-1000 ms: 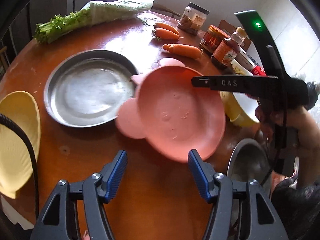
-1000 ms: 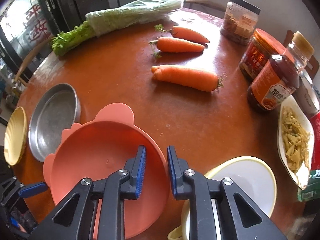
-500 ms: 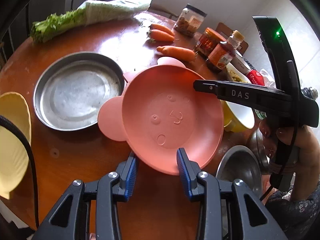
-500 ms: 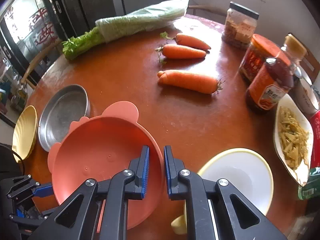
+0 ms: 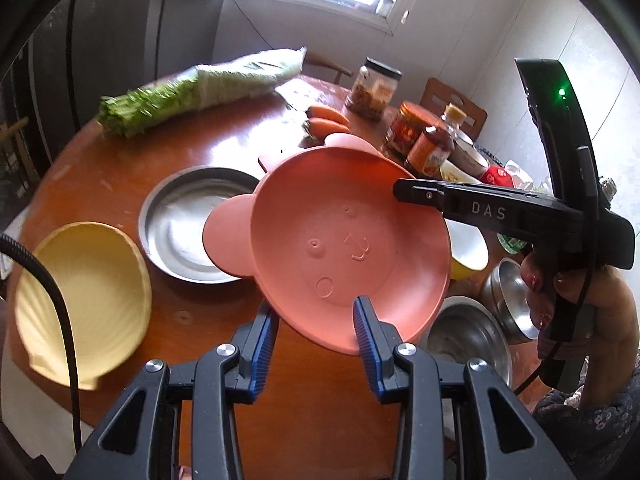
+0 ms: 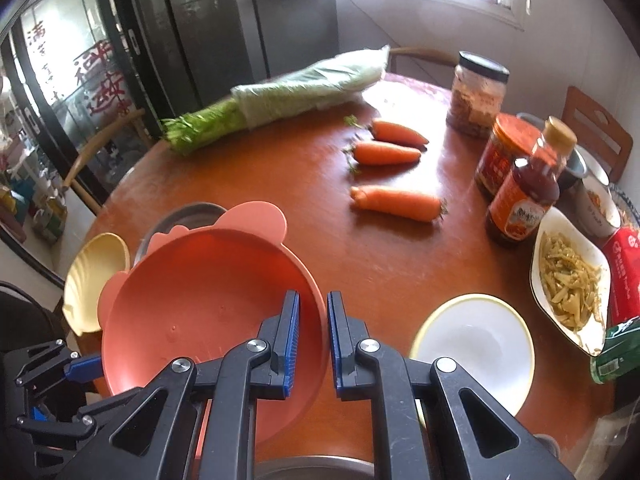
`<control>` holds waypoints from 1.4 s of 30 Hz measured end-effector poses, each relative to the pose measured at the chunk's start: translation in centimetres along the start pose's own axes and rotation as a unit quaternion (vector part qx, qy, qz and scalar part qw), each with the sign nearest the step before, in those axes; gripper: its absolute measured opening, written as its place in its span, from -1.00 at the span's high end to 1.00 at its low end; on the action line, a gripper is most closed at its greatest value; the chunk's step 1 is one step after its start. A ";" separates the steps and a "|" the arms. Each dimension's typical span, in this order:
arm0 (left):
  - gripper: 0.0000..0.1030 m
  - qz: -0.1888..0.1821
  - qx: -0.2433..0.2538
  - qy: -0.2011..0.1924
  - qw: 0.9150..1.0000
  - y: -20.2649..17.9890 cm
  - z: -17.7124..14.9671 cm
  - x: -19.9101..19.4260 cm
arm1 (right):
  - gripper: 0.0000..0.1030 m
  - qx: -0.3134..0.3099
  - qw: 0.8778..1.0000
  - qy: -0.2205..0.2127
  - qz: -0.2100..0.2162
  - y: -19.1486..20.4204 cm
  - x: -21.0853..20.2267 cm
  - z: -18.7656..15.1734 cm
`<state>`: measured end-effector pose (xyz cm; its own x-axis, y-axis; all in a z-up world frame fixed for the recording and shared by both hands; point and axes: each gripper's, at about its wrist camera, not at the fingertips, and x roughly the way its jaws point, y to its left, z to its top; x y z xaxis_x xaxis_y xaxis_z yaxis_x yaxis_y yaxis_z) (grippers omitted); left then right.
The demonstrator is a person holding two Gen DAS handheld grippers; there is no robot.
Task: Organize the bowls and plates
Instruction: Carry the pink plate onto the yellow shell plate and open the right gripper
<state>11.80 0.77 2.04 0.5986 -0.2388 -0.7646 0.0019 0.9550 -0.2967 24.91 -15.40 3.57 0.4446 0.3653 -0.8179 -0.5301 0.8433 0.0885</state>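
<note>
The right gripper (image 6: 313, 334) pinched the near rim of the pink bear-eared plate (image 5: 344, 248), lifting it tilted above the table (image 6: 280, 176). The left gripper (image 5: 316, 326) stood wide, one finger on each side of the plate's edge (contact unclear). Beyond its fingers lay the steel pan (image 5: 180, 224), with the yellow shell dish (image 5: 80, 296) further left.

Pink bear plate (image 5: 344, 248) now higher, tilted, partly over steel pan (image 5: 188, 224).
</note>
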 end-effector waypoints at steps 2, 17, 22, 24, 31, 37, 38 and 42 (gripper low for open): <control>0.24 0.002 0.000 -0.008 1.000 0.9 -0.2 -1.3 | 0.72 -0.002 1.000 -0.004 0.004 1.2 -0.3 0.3; 0.24 0.048 -0.023 -0.051 0.997 10.5 -2.0 -7.6 | 0.72 -0.041 0.998 -0.018 0.036 13.4 1.3 2.4; 0.24 0.064 -0.021 -0.053 0.996 13.4 -2.6 -8.5 | 0.72 -0.043 0.998 -0.010 0.044 16.1 3.1 2.6; 0.24 0.067 -0.023 -0.053 0.996 14.4 -2.9 -8.7 | 0.72 -0.043 0.998 -0.009 0.049 17.3 3.9 2.6; 0.24 0.088 -0.020 -0.053 0.995 17.7 -3.9 -8.4 | 0.72 -0.040 0.998 0.012 0.053 19.8 6.7 1.6; 0.24 0.091 -0.022 -0.042 0.995 19.1 -4.2 -7.0 | 0.72 -0.031 0.998 0.026 0.049 20.1 8.4 0.5; 0.24 0.092 -0.022 -0.042 0.995 19.0 -4.2 -6.8 | 0.72 -0.029 0.998 0.028 0.049 20.0 8.6 0.3; 0.24 0.094 -0.027 -0.038 0.994 19.5 -4.1 -6.0 | 0.73 -0.024 0.998 0.027 0.049 19.7 8.8 -0.1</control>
<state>4.95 20.05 -1.51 0.6434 -0.0408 -0.7644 -0.1571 0.9703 -0.1840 18.35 4.43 -1.94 0.3498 0.4224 -0.8362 -0.6043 0.7838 0.1432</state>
